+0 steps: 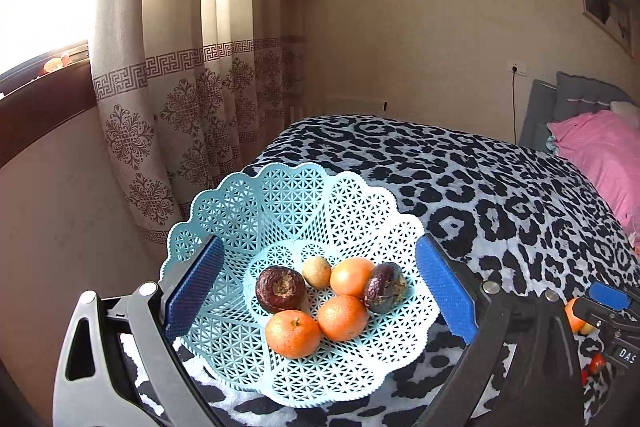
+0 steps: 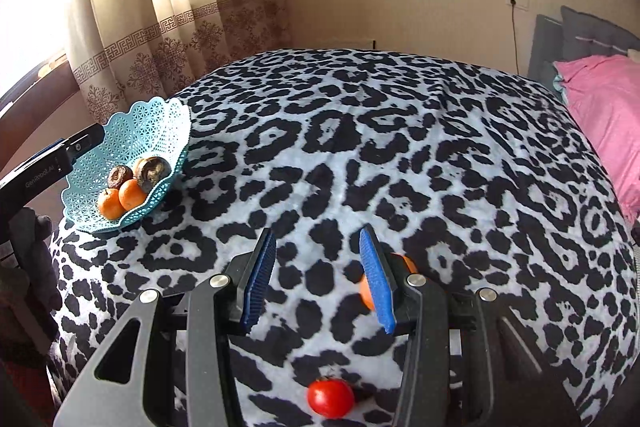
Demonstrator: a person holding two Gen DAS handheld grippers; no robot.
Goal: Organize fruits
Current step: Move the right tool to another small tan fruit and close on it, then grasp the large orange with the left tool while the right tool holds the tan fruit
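A light blue lattice basket [image 1: 360,211] sits on the leopard-print blanket. In it lie three oranges [image 1: 293,333], two dark wrinkled fruits [image 1: 280,289] and a small tan fruit [image 1: 316,271]. My left gripper [image 1: 318,247] is open wide, one blue pad on each side of the basket. In the right wrist view, my right gripper [image 2: 316,235] is open above the blanket with nothing between its pads. A loose orange [image 2: 406,263] lies just outside its right finger, partly hidden. Close under the gripper lies a red tomato [image 2: 331,397]. The basket [image 2: 156,131] shows at far left.
The bed's blanket [image 2: 400,155] stretches far and right to a pink pillow [image 2: 604,107]. Patterned curtains [image 1: 192,99] and a dark window ledge [image 1: 36,99] stand left of the basket. The right gripper [image 1: 608,299] shows at the left view's right edge beside the loose fruits.
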